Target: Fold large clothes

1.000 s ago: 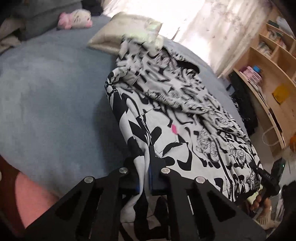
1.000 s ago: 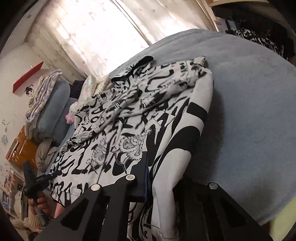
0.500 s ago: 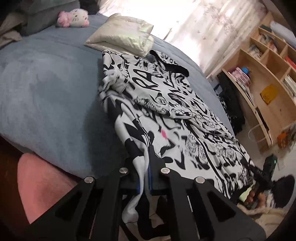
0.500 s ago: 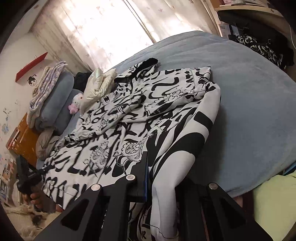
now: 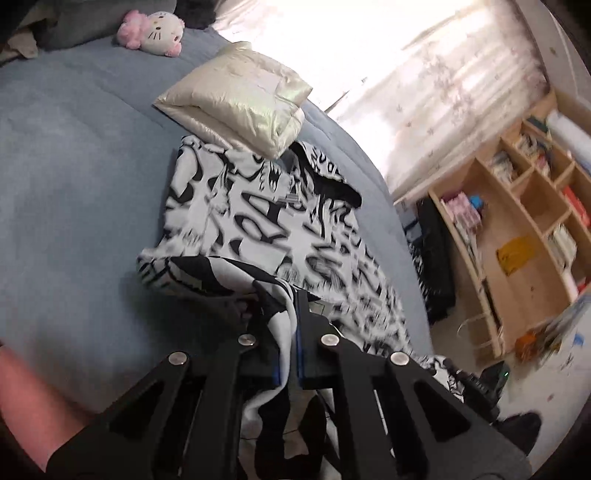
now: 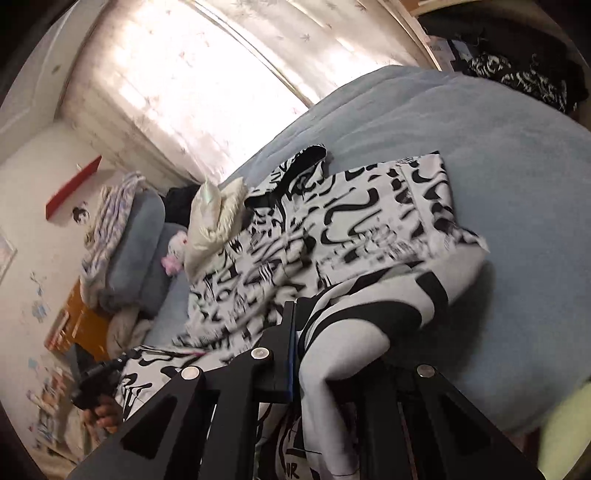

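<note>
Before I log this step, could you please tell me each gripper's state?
Left gripper: shut on the black-and-white patterned fabric garment.
Right gripper: shut on the same garment.

left gripper [image 5: 288, 332]: clamped, angled downward | right gripper [image 6: 299, 332]: clamped, angled downward

We see bare blue bed [image 5: 74, 192] lying open to the left of the garment [image 5: 258, 221] and to its right too. A cream pillow [image 5: 236, 99] touches its far edge; a plush toy [image 5: 151, 27] sits beyond.
</note>
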The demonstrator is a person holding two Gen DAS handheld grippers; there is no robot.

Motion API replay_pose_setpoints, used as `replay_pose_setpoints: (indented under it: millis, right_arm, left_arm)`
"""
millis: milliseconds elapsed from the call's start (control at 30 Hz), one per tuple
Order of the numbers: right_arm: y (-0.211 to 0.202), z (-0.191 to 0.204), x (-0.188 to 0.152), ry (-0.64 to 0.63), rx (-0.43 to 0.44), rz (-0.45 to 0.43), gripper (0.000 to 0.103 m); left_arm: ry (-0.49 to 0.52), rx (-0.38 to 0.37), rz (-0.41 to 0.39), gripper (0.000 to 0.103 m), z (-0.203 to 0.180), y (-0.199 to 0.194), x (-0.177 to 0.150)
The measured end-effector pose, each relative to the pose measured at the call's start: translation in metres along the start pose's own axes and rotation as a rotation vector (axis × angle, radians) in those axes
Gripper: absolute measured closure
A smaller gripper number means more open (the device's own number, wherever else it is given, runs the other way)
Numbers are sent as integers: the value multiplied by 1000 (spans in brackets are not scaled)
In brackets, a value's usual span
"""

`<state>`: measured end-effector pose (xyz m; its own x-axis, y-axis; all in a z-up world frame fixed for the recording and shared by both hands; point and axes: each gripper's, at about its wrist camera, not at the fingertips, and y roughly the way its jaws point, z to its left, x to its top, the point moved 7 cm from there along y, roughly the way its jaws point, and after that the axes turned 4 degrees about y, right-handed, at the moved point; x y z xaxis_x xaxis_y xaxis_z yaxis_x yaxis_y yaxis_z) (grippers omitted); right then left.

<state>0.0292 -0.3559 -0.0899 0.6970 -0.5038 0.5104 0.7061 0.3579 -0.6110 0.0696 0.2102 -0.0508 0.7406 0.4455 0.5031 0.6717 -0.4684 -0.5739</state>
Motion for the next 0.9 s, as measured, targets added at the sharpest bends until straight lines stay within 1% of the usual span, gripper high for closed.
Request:
replay_pose_setpoints:
  millis: [100, 167, 233, 267, 333, 400, 433, 467, 500, 533, 600, 633, 667, 733, 767, 833, 867, 900]
  right_arm:
    - [23, 10, 38, 27, -7, -10, 92]
    - [41, 13, 63, 64, -18, -12, 92]
    - [68, 13, 92, 104, -30, 5, 91]
    - [78, 12, 105, 120, -34, 11, 86]
    - [107, 8, 131, 176, -30, 27, 70]
    - [140, 4, 160, 246, -7, 32, 32]
    - [151, 1, 172, 265, -7, 25, 24]
    - [168, -2, 189, 293, -17, 20, 13]
    - [181, -5, 199, 314, -29, 22, 10]
    - [197, -9, 209, 339, -41, 25, 10]
    - [220, -16, 226, 342, -48, 28, 10]
    - [226, -19, 231, 333, -51, 23, 10]
    - [231, -20, 240, 314, -60, 10, 10]
    - [235, -23, 259, 268, -88, -17, 10]
    - [236, -25, 264, 249, -102, -27, 10]
    - [240, -32, 275, 162, -165, -31, 10]
    - [243, -36, 279, 106, -194, -20, 10]
    - [248, -41, 280, 40, -226, -3, 10]
  left_arm:
    - [-17, 21, -8, 100, -5, 30, 32]
    - [-57, 40, -2, 100, -4, 57, 56]
    - [-90, 62, 8, 99, 0, 82, 73]
    - [-113, 70, 16, 99, 3, 98, 83]
    - [-145, 79, 43, 96, 8, 130, 102]
    - [-187, 52, 71, 85, 16, 162, 125]
    - [-221, 44, 79, 81, 22, 177, 135]
    - [-244, 42, 82, 74, 27, 189, 142]
    - [-271, 47, 80, 68, 34, 202, 149]
    - [-288, 62, 80, 67, 40, 214, 157]
    - [-295, 88, 81, 67, 49, 230, 165]
    - [-277, 106, 74, 67, 52, 234, 168]
    - [-231, 147, 54, 67, 54, 237, 177]
    - [-166, 188, 29, 64, 58, 238, 186]
    - [-117, 216, 25, 63, 60, 239, 192]
    - [-25, 269, 31, 63, 63, 243, 198]
    - [55, 301, 41, 63, 63, 247, 200]
    - [110, 313, 53, 63, 64, 251, 200]
